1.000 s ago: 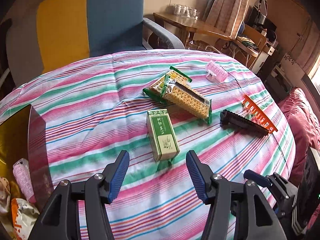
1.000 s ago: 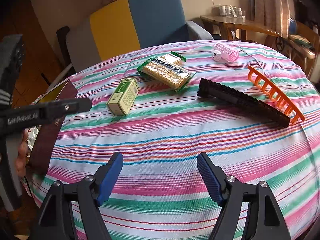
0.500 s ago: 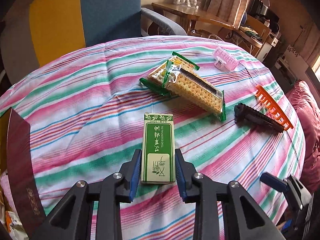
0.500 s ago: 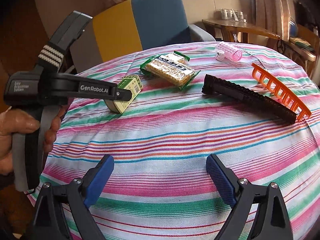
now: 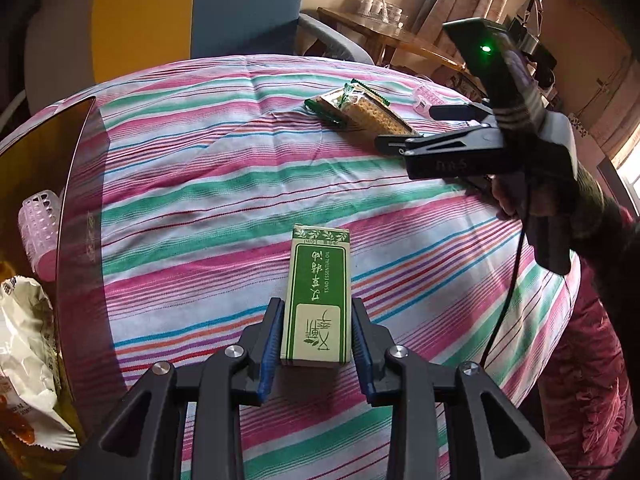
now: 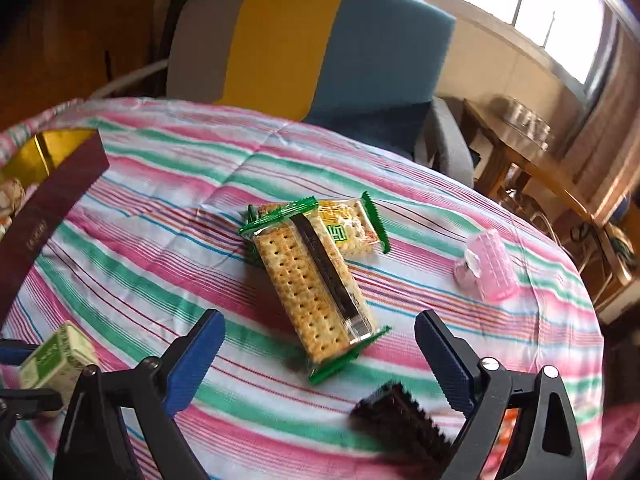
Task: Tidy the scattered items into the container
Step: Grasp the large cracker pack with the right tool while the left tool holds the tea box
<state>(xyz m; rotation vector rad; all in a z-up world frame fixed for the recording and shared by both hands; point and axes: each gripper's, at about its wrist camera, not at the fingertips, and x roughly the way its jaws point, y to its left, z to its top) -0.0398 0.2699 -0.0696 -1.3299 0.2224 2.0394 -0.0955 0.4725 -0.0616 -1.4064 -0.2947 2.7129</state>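
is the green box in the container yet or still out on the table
Still out. The green box is clamped between the left gripper fingers over the striped tablecloth, beside the container, not inside.

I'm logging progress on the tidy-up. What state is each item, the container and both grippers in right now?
green box: clamped, lifted off the cloth
left gripper: shut on the green box
right gripper: jaws just opened wide, empty, over the cracker packs
cracker packs: sealed, stacked crosswise on the cloth
pink curler: lying on the cloth
black comb: lying on the cloth
container: open, already holding a pink curler and a snack bag
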